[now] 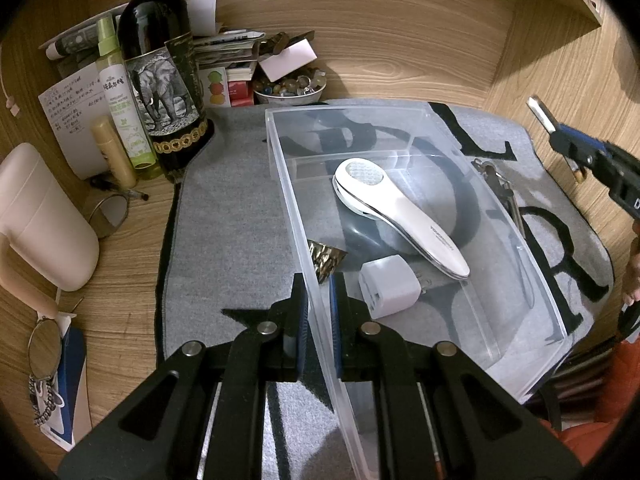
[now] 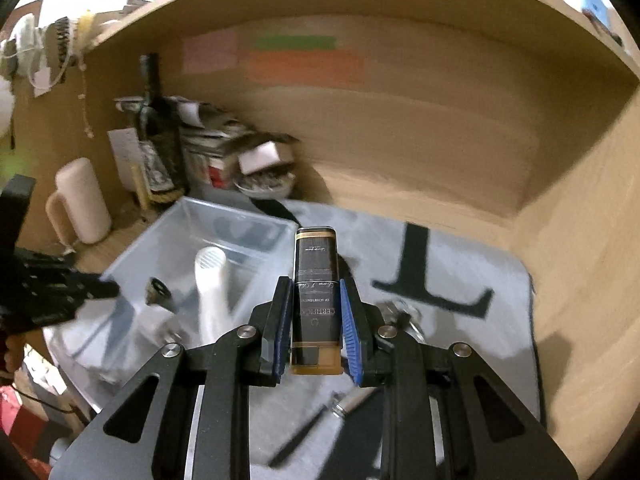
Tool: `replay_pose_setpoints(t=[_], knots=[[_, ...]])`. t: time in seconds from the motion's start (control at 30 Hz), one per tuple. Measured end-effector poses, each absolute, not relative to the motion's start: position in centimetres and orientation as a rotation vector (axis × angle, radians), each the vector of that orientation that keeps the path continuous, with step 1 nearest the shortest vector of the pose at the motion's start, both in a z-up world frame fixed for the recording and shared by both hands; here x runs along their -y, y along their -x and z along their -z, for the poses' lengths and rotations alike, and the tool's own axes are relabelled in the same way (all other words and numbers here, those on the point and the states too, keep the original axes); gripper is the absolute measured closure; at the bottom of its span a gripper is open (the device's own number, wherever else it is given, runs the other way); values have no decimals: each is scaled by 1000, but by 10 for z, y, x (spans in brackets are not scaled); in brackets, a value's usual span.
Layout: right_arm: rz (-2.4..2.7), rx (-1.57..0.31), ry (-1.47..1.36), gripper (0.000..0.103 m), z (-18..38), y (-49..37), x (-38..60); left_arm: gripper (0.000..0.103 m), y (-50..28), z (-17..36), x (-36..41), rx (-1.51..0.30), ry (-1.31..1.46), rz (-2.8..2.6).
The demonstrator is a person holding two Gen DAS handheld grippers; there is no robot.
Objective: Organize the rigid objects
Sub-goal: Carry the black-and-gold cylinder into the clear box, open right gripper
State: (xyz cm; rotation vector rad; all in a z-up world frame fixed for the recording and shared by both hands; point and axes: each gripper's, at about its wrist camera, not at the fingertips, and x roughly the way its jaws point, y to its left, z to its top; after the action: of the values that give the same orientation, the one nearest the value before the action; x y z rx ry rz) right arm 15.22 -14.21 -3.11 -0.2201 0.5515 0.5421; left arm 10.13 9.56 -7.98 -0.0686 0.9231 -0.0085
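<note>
Left gripper (image 1: 319,312) is clamped on the near wall of the clear plastic bin (image 1: 500,184), which sits on a grey lettered mat (image 1: 228,216) on the worktop. Inside lie a white handheld device (image 1: 400,216) and a white plug adapter (image 1: 388,286). Right gripper (image 2: 314,330) grips a dark rectangular tin (image 2: 316,276), raised beside the bin.

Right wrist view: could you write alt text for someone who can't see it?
A black claw with blue pads grips a dark, gold-trimmed rectangular box, held above a grey mat with large black letters. To the left sits a clear plastic bin holding a white handheld device, inside a wooden desk alcove with a cluttered back corner.
</note>
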Motion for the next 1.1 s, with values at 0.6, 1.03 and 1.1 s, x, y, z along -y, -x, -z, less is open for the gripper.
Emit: replay_pose_setpoints(t=[0.6, 1.03, 1.1], knots=[[-779, -663, 366, 81, 59, -158, 46, 93, -104, 80, -94, -924, 67, 16], [-810, -792, 570, 81, 90, -158, 14, 93, -102, 81, -94, -920, 63, 22], [-798, -791, 580, 81, 92, -159, 13, 93, -102, 81, -94, -920, 64, 22]])
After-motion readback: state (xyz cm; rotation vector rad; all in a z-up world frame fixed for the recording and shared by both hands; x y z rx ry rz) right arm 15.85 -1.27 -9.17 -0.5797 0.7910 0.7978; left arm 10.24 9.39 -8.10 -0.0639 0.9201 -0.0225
